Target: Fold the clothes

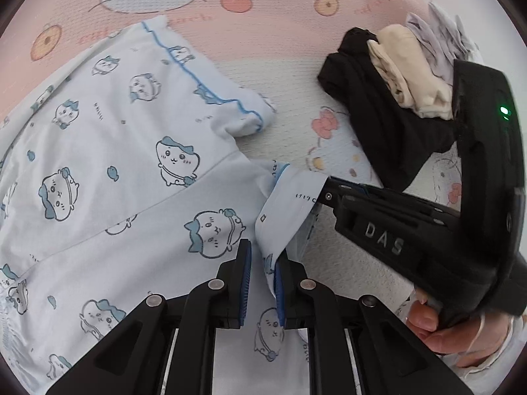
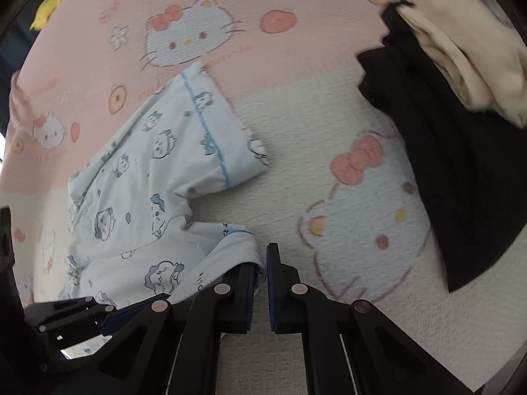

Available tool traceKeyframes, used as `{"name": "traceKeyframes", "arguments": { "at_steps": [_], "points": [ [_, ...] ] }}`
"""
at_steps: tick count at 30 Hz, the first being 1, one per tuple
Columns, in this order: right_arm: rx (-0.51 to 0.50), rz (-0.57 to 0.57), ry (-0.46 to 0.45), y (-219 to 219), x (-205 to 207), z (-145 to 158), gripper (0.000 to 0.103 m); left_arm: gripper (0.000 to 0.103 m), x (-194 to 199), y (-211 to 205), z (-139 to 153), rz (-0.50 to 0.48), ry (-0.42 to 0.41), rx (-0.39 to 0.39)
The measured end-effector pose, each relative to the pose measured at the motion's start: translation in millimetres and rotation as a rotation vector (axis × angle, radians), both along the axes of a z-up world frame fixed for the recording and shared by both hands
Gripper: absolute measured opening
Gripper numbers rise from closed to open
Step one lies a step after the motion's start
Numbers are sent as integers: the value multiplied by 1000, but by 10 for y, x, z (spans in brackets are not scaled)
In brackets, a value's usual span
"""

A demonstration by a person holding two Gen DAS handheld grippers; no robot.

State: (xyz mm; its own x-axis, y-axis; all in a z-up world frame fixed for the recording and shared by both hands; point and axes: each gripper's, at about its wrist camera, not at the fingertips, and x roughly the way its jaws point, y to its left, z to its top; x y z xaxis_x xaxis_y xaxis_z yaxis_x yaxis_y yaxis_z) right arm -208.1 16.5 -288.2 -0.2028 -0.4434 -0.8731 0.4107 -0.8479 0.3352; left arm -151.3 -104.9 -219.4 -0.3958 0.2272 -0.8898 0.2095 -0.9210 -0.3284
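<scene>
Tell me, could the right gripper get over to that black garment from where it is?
Probably yes. The black garment lies ahead and to the right gripper's right, with only bare mat between. But its jaws are pinching the printed pyjama top, so it must let go first.

Light: you get bright, soft, even daylight, no hard shadows.
Glare: the white pyjama top (image 1: 108,171) looks slightly washed out.
Blur: your right wrist view is smeared, worst on the black garment (image 2: 438,151).
Edges: fisheye bending, dark corner vignette in both views.
</scene>
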Motion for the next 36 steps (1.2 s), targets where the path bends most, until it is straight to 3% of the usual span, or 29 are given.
{"name": "traceKeyframes", "arguments": {
  "at_steps": [5,9,15,19,21,23,25,27,28,36],
  "points": [
    [-119,-164,-204,338,-94,-197,3,11,-33,102,-68,-26,-26,4],
    [-172,-240,-283,487,-62,-255,3,11,-57,190,-98,-57,-41,4],
    [-173,-272,-331,585,41,-289,2,11,13,261,-105,-86,-64,1],
    [-213,-262,-319,606,44,-265,2,11,56,198,-31,-44,-32,22],
    [-252,-264,-296,608,23,-204,7,12,80,146,39,-22,-3,45],
    [-269,-266,-263,638,38,-126,13,15,114,90,127,6,23,52],
    [-275,-268,-233,663,59,-61,31,27,142,46,191,30,45,55],
    [-268,-268,-244,659,108,-87,33,40,175,-2,245,53,66,63],
    [-270,-266,-256,655,135,-108,33,42,188,-23,253,62,65,61],
    [-279,-248,-322,682,368,-172,33,42,366,-86,273,79,39,46]
  ]
}}
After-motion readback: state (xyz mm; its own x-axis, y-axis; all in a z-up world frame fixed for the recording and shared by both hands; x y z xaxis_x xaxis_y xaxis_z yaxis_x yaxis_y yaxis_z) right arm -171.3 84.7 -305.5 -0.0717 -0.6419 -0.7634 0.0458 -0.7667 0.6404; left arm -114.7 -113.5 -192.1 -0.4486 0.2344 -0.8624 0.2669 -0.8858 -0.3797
